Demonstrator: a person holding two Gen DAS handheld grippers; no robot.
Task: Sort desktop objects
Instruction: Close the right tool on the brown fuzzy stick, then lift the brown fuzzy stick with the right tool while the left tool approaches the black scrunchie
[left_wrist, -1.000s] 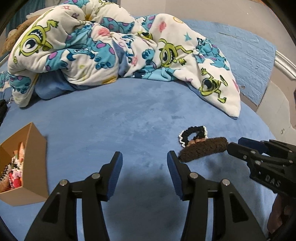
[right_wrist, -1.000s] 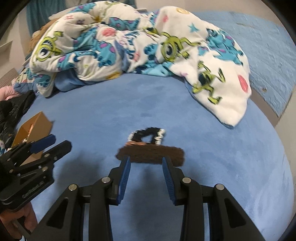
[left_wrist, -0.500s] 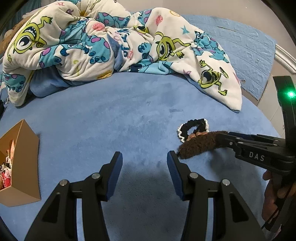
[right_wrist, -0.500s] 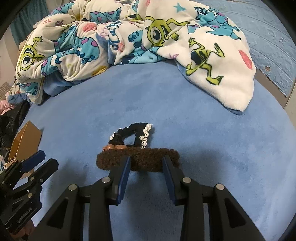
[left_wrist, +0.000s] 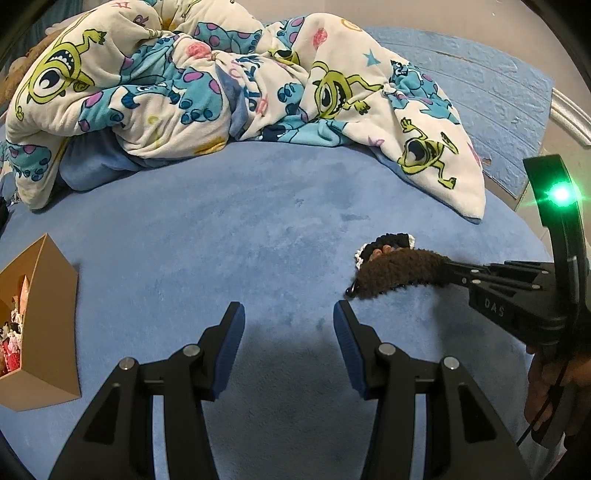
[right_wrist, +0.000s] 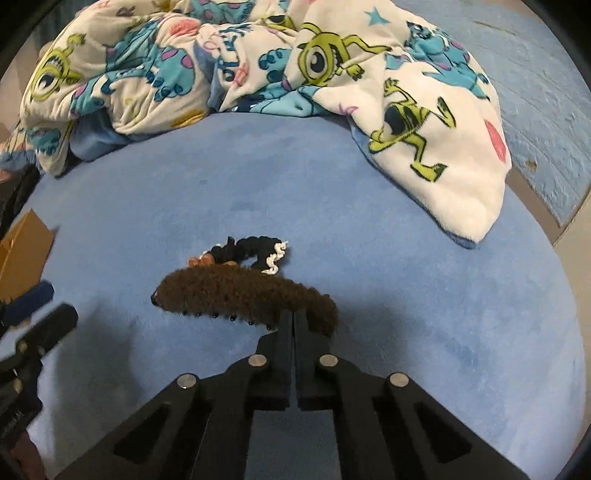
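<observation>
On blue bedspread (right_wrist: 406, 295), right gripper (right_wrist: 293, 317) is clenched on right end of fuzzy brown hair clip (right_wrist: 236, 291), beside black scrunchie (right_wrist: 255, 251). Left gripper (left_wrist: 288, 325) hangs released, empty. Lift clip straight & slow, w/o snagging scrunchie, then carry to cardboard box (left_wrist: 48, 332)

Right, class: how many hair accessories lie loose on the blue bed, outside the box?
2: a brown fuzzy hair clip near the middle, and a black scrunchie just behind it. More may hide under the blanket.

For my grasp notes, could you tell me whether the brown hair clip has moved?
Yes: the brown hair clip has lifted and tilted, now covering part of the black scrunchie.
</observation>
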